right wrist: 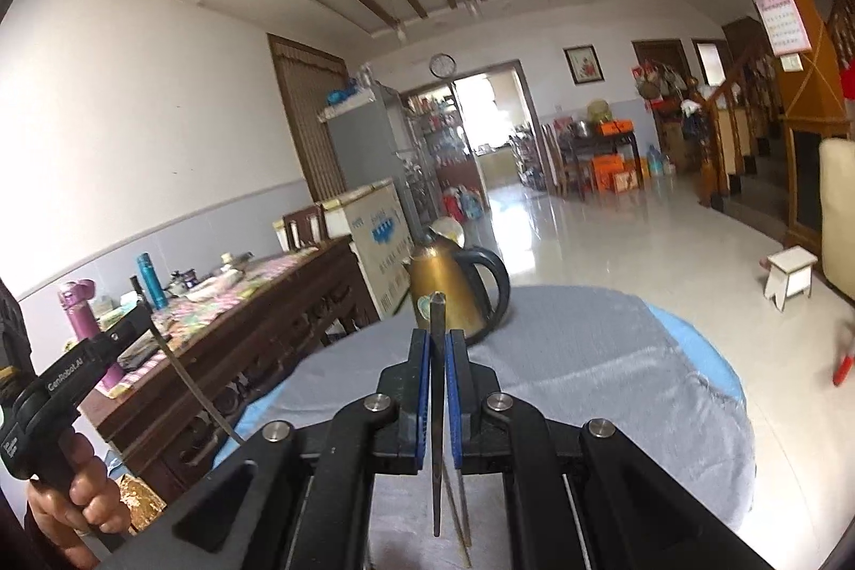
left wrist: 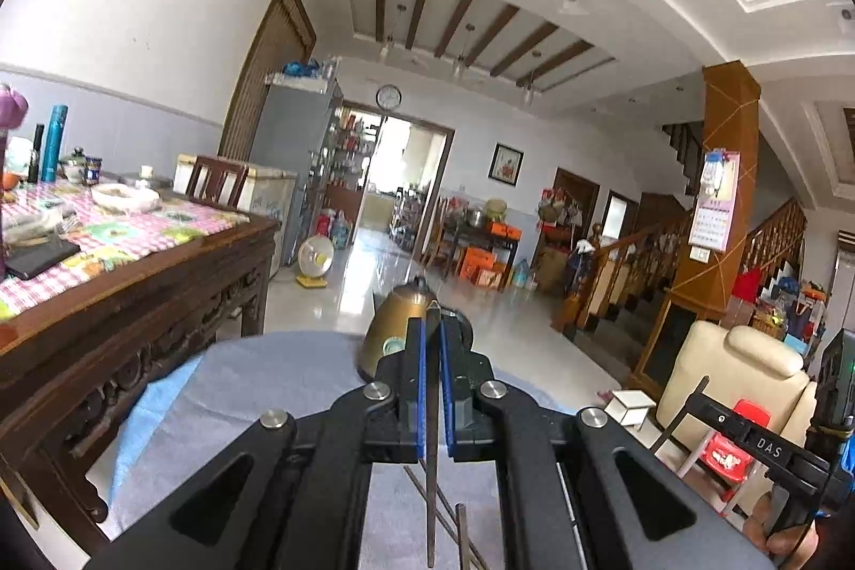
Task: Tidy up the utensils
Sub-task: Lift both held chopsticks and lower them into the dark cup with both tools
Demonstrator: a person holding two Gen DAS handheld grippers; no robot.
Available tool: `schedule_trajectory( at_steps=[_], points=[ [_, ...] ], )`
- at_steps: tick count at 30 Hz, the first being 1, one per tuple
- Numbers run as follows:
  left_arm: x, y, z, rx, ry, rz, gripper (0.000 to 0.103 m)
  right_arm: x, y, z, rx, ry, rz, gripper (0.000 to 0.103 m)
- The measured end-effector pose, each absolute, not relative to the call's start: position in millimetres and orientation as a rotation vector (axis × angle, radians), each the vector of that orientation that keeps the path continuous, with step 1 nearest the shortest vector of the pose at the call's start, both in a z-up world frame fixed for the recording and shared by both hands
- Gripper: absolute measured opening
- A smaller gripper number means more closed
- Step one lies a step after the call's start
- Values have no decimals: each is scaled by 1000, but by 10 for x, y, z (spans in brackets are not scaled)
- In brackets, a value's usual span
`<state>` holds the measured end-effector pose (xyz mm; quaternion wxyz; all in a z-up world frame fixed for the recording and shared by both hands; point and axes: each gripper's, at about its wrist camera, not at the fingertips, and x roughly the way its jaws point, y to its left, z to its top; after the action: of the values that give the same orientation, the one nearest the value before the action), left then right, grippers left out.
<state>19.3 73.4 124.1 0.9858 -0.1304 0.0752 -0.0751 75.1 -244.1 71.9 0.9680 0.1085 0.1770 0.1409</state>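
My left gripper is shut on a thin dark chopstick. The stick stands on edge between the blue pads, with its tip poking past the fingertips. My right gripper is shut on a second dark chopstick in the same way. Both are held up above a round table under a grey cloth. Loose chopsticks lie on the cloth beneath the fingers, and they also show under the left gripper as loose chopsticks. The left wrist view catches the right-hand chopstick at its right edge.
A brass-coloured kettle with a black handle stands at the far side of the cloth. A carved wooden table with a checked cover, bottles and dishes is to the left. A cream armchair, a red stool and a small white stool stand on the tiled floor to the right.
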Motion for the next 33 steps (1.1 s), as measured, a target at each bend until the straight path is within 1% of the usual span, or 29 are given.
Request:
schedule_trajectory(
  at_steps=[8,13,19,33],
  points=[
    [-125,775,1519,-258,100,-171,5,381,-2282,1035,173,287,341,7],
    [-226,737,1537,-260,95,-208,5,230,-2231,1088,167,289,362,7],
    [-254,608,1402,-257,139,-249,5,145,-2147,1021,166,320,382,7],
    [-161,436,834,-263,310,-254,5,285,-1975,478,118,483,351,7]
  ],
)
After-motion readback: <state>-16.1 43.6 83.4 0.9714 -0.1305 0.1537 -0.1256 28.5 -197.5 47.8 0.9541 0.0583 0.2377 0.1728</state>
